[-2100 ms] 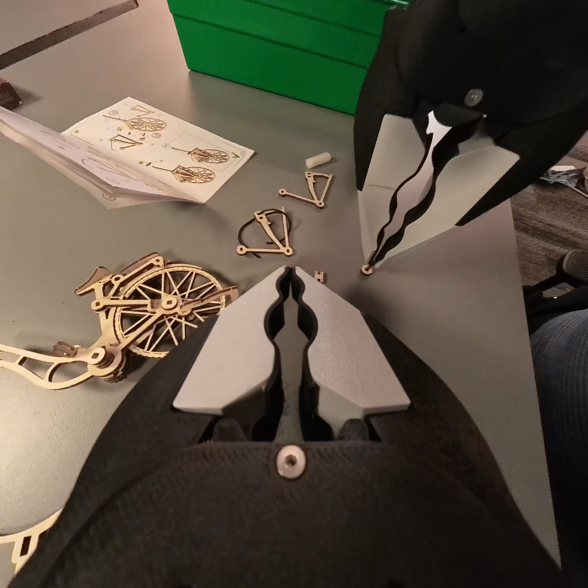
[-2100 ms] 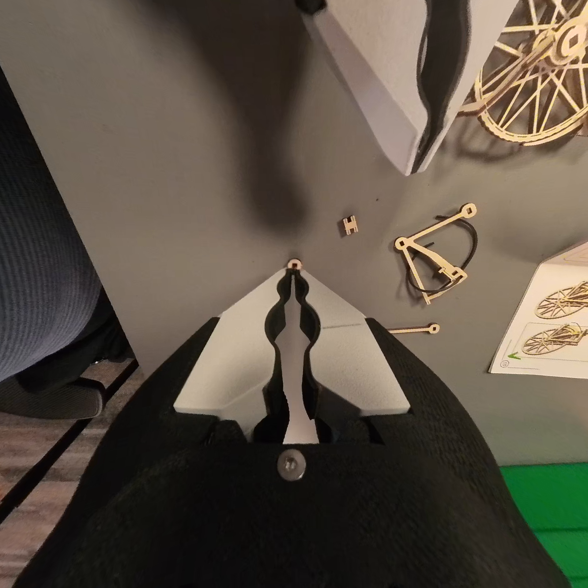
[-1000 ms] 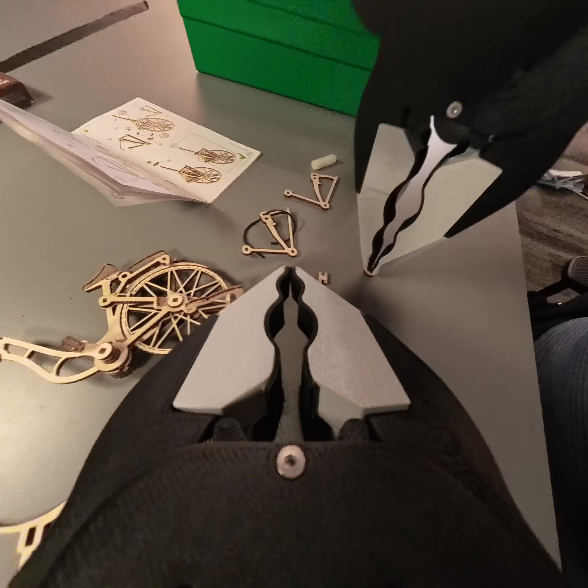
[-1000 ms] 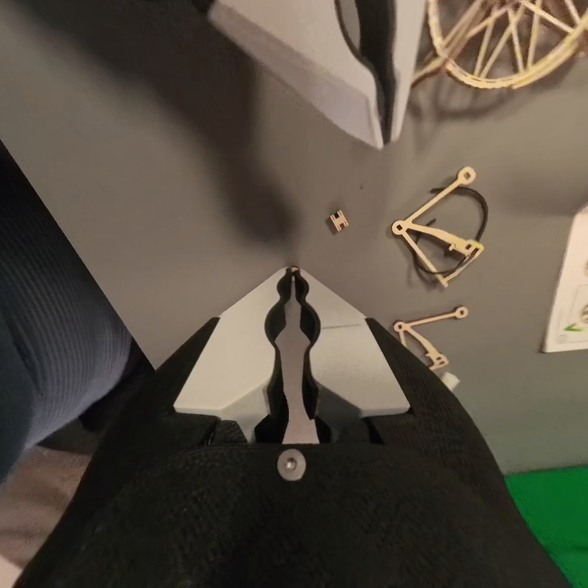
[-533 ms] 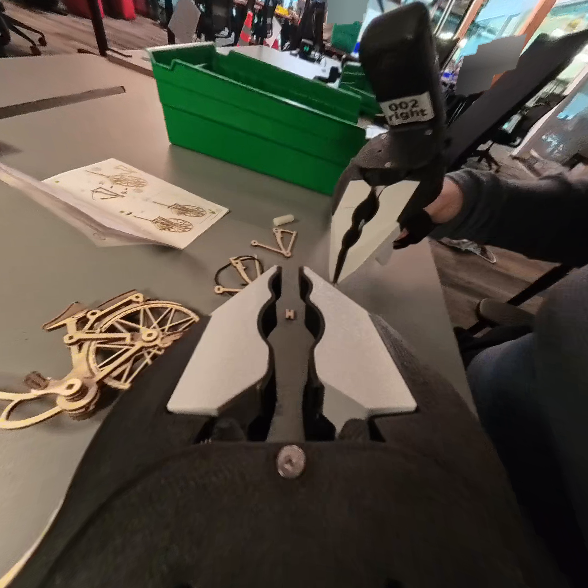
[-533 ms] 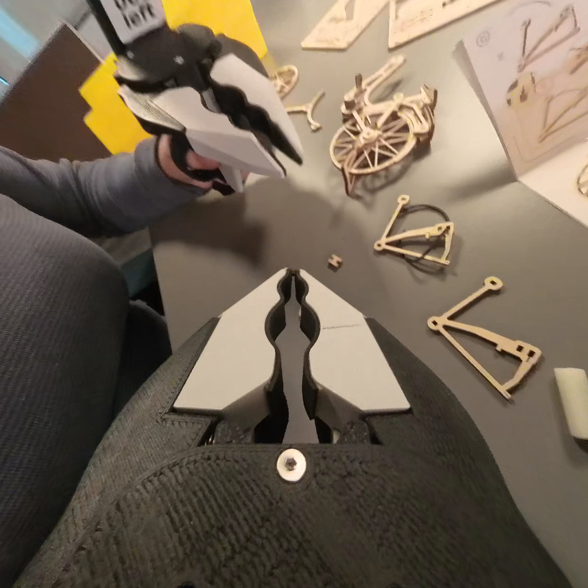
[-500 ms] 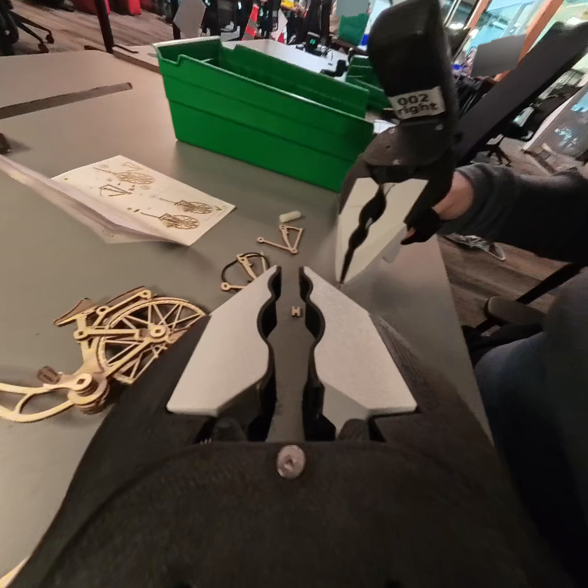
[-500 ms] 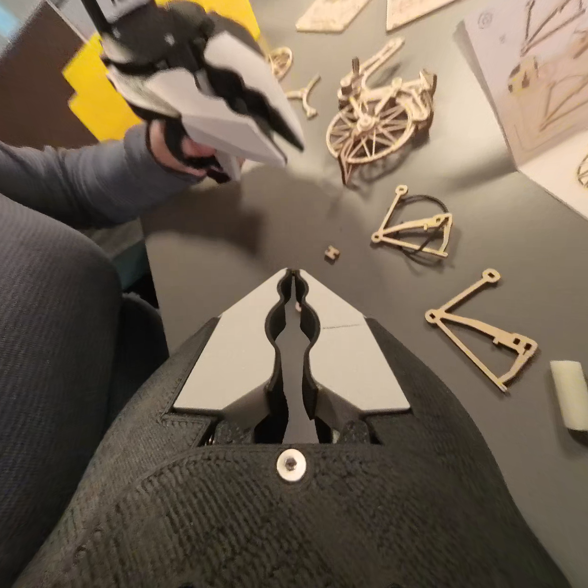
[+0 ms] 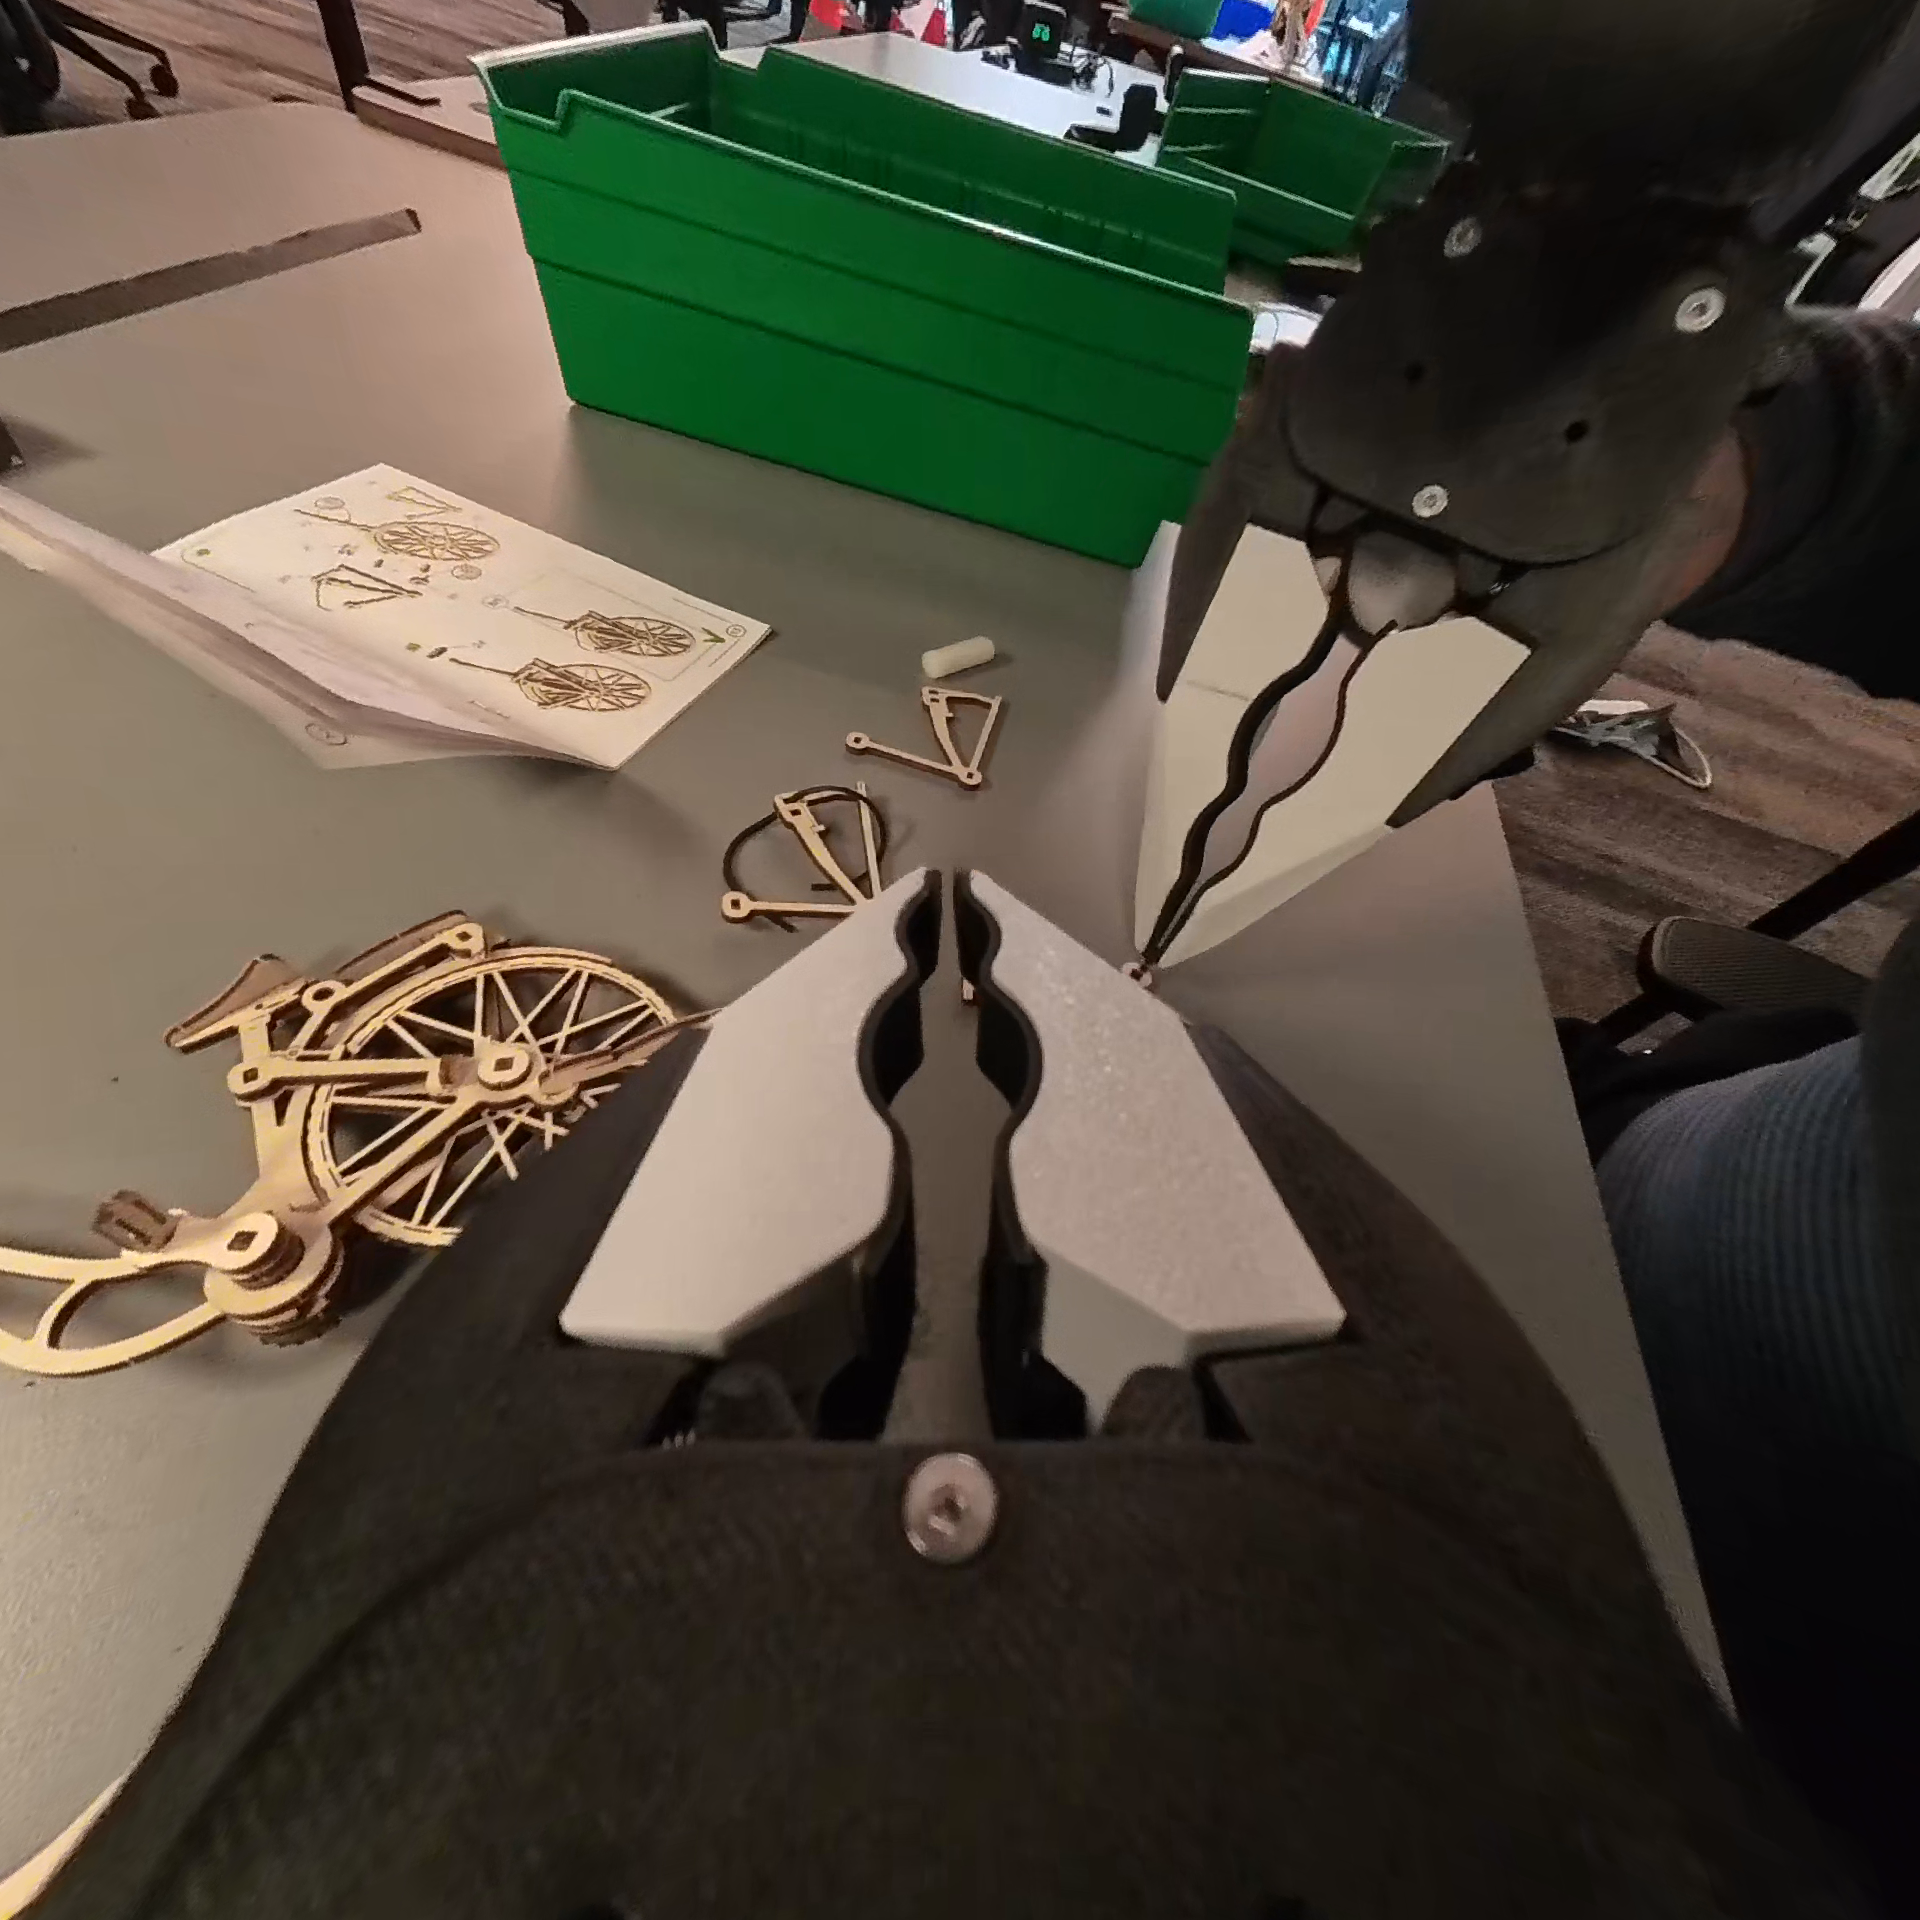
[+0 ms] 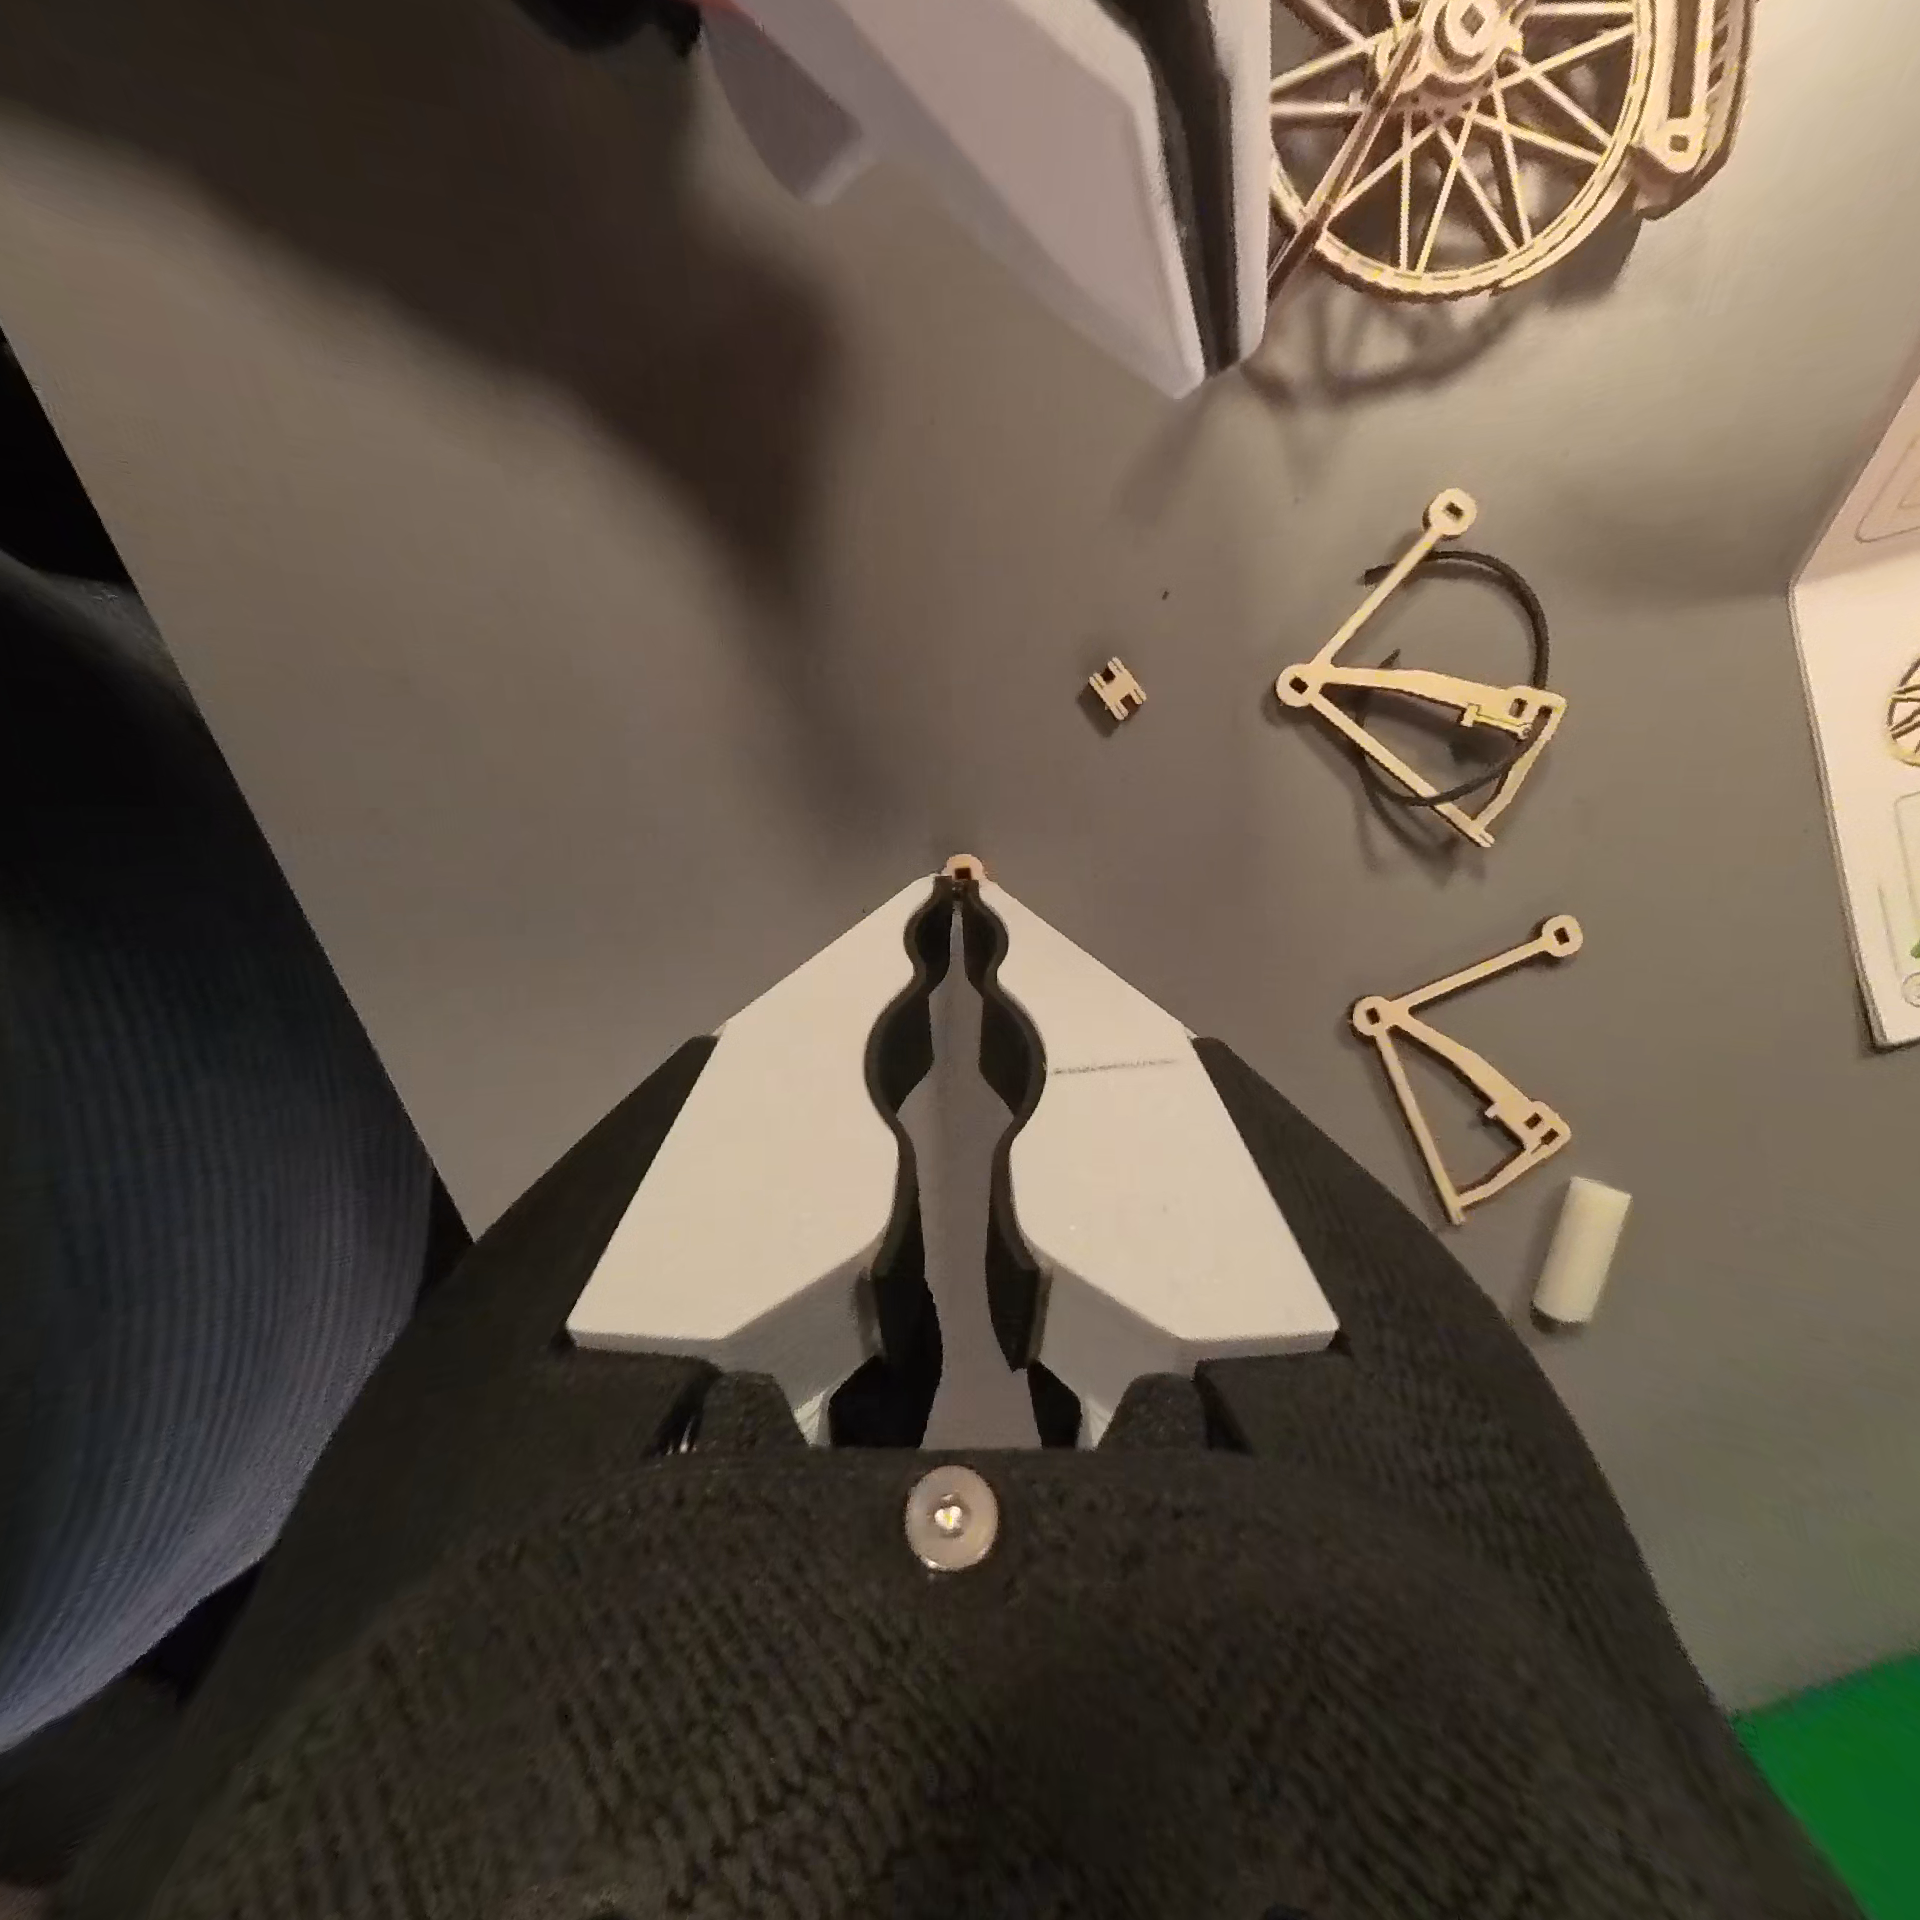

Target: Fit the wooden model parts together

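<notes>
The right gripper [image 10: 961, 879] pinches a small wooden ring piece [image 10: 963, 864] at its tips, low against the grey table [image 10: 582, 582]. The left gripper [image 9: 945, 883] has its jaws slightly apart and holds nothing. A tiny H-shaped connector [image 10: 1117, 697] lies just beyond, near two triangular frame parts [image 10: 1423, 686] and the wheel assembly [image 9: 416, 1081] at the left.

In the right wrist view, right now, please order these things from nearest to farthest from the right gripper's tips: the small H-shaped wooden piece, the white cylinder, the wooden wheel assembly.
Measured from the right gripper:
1. The small H-shaped wooden piece, just ahead of the tips and slightly to the right.
2. The white cylinder, far right, back beside the gripper body.
3. The wooden wheel assembly, at the top right.
</notes>
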